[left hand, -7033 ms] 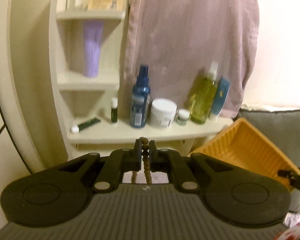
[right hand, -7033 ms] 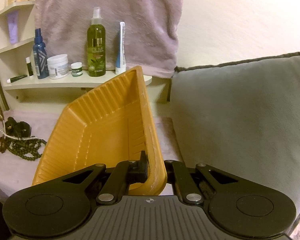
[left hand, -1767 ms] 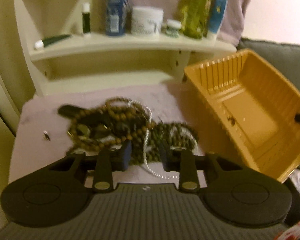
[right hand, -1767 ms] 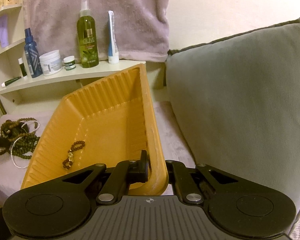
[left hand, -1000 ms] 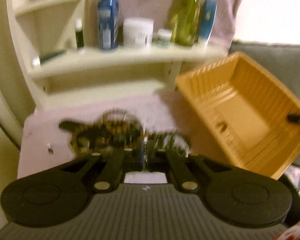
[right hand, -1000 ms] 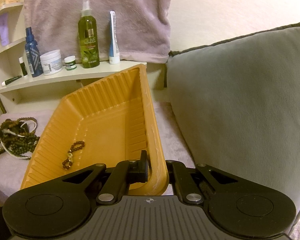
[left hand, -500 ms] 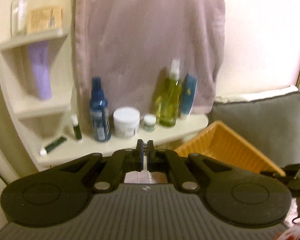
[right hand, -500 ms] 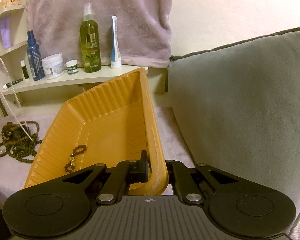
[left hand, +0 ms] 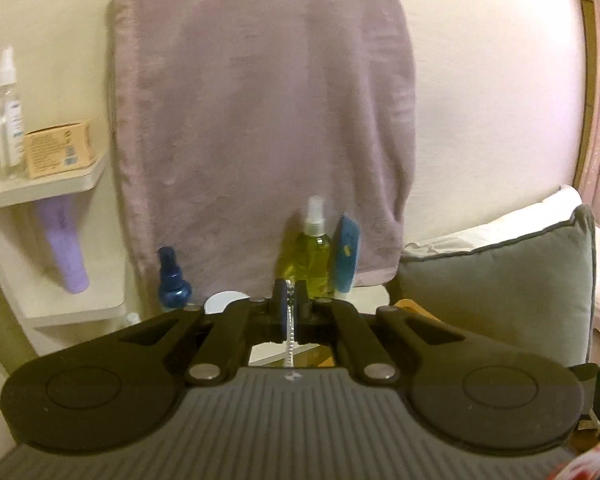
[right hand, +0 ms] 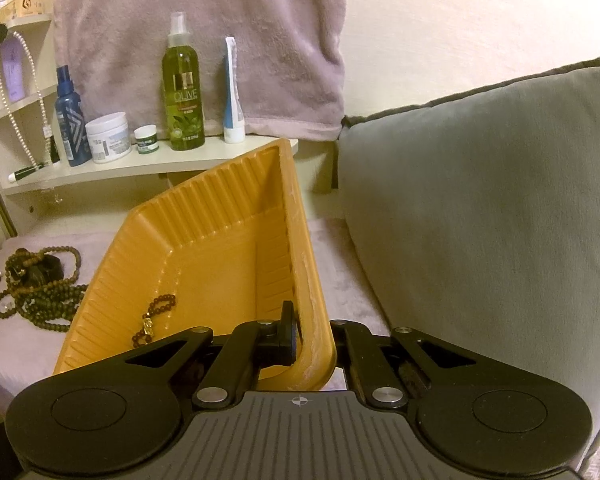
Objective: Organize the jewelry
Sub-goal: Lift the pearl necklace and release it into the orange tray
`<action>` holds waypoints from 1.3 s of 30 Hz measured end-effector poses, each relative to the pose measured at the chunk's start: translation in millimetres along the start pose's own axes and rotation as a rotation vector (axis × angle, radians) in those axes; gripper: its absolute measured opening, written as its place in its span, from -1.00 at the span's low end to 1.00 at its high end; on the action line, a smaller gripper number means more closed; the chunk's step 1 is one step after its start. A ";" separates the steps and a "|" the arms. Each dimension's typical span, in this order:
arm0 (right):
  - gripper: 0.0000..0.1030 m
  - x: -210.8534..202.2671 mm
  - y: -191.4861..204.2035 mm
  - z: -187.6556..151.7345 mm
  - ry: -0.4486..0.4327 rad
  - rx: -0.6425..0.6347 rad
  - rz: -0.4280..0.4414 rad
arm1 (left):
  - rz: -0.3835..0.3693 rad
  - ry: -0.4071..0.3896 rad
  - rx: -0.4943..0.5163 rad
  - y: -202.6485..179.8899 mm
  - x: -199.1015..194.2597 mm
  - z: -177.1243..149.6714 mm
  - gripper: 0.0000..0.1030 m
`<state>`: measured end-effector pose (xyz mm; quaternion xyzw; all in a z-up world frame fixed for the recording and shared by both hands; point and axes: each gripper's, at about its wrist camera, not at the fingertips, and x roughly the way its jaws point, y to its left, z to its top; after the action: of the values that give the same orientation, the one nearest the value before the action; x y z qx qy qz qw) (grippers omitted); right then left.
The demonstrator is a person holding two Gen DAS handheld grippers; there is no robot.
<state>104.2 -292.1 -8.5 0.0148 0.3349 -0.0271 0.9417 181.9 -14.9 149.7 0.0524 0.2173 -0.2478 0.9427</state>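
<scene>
high above the bed, the left gripper (left hand: 288, 312) is pinching a dangling pearl necklace (right hand: 24, 96), needing a slow swing into the orange tray (right hand: 204, 248) that the right gripper (right hand: 312, 336) is clamping tilted.

Two wrist fisheyes, one raised and level, one low at the tray

The left wrist view looks straight out over its own fingers at the hanging towel (left hand: 260, 120) and shelf, from well above the bed surface, which it does not show. The right wrist view sits low and close against the orange tray (right hand: 204, 240), facing the same wall with the grey cushion (right hand: 480, 200) at its right. Both share the towel, the green spray bottle (right hand: 183, 92) (left hand: 312, 256), the blue bottle (right hand: 70, 120) (left hand: 172, 280) and the cushion
</scene>
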 end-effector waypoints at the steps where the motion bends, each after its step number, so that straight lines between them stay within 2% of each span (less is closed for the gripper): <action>1: -0.90 0.2 -0.1 0.0 0.000 -0.001 0.000 | -0.012 0.004 0.001 -3.5 2.2 0.9 -0.97; 13: -0.91 0.5 -0.5 -0.4 0.005 0.002 0.004 | -0.164 0.069 -0.014 -56.6 42.7 -7.0 -0.97; 19: -0.91 0.5 -1.6 0.6 0.005 0.006 0.009 | -0.212 0.196 0.003 -84.0 77.5 -37.2 -0.97; 24: -0.91 0.0 -1.6 1.4 0.006 0.006 0.011 | -0.218 0.300 -0.010 -90.8 102.0 -68.4 -0.93; 27: -0.91 0.0 -1.5 1.5 0.007 0.006 0.010 | -0.208 0.331 -0.014 -86.1 106.0 -80.3 -0.81; 31: -0.91 -0.8 -1.0 1.6 0.008 0.005 0.010 | -0.170 0.322 -0.031 -69.0 98.1 -84.5 -0.75; 36: -0.91 -0.7 -1.0 1.3 0.009 0.004 0.009 | -0.050 0.293 -0.049 -36.8 82.2 -92.0 -0.65; 39: -0.91 -0.7 -1.6 1.3 0.013 0.003 0.008 | 0.008 0.303 -0.077 -16.7 75.8 -102.2 -0.64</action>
<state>104.4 -293.7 -7.1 0.0175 0.3407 -0.0237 0.9397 193.8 -42.0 24.8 0.0537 0.3662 -0.2247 0.9014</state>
